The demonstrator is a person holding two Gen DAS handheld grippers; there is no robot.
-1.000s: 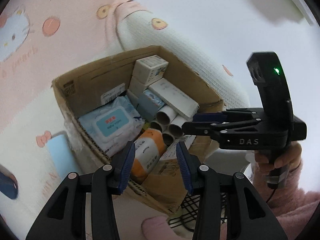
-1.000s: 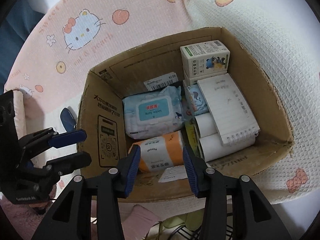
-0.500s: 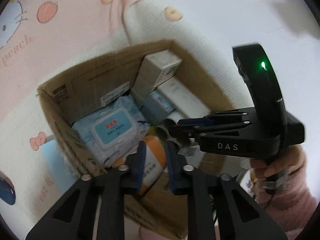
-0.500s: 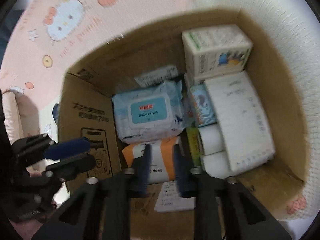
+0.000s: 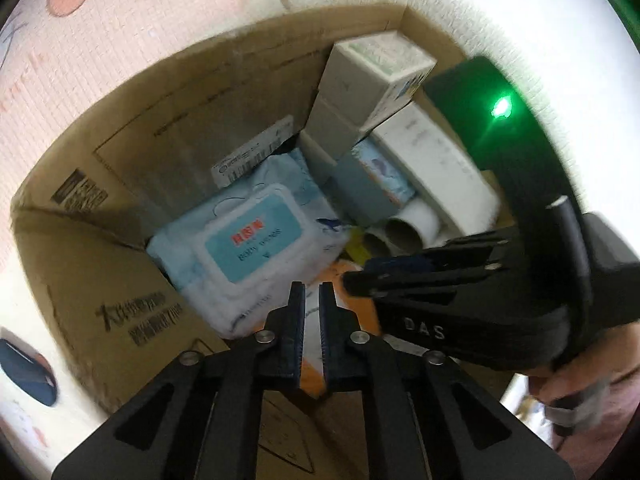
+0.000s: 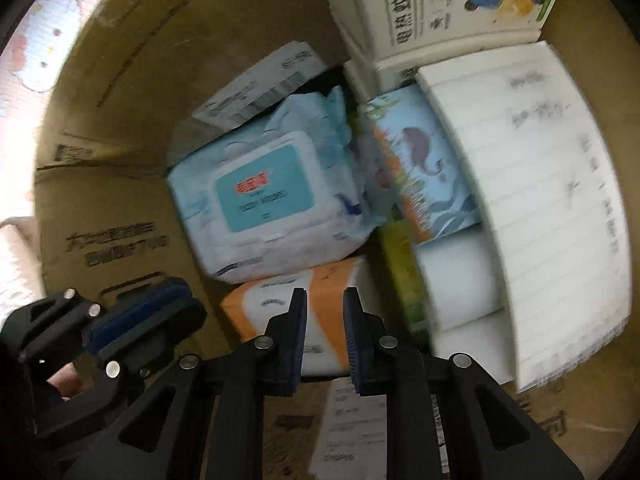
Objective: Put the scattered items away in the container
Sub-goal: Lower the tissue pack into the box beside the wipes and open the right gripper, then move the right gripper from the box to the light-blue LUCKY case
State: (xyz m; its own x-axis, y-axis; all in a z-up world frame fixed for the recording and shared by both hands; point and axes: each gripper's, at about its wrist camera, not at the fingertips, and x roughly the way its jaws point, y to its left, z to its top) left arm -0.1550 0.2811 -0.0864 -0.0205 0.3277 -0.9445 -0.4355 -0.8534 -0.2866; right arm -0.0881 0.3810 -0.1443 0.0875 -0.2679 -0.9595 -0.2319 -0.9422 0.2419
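An open cardboard box [image 5: 100, 264] holds the gathered items. Among them are a blue wet-wipes pack [image 5: 248, 248] [image 6: 264, 192] and an orange-and-white tissue pack [image 6: 256, 300] in front of it. My left gripper [image 5: 311, 292] points steeply down over the near edge of the tissue pack, shut, with nothing between its pads. My right gripper [image 6: 325, 296] hangs just above the same pack, its jaws drawn in to a narrow gap with nothing in it. Each gripper shows in the other's view: the right gripper [image 5: 352, 276] and the left gripper [image 6: 192, 304].
Also in the box [image 6: 120, 220]: a white carton with a bear picture [image 6: 460, 0], a lined notebook [image 6: 552, 200], a whale-print box [image 6: 416, 168] and paper rolls [image 5: 404, 228]. A pink cartoon blanket [image 5: 120, 40] lies around the box. A person's hand [image 5: 580, 384] holds the right gripper.
Both grippers closed their jaws from wide open and sank toward the box, tipping further down. The box contents now fill both views; nothing was picked up.
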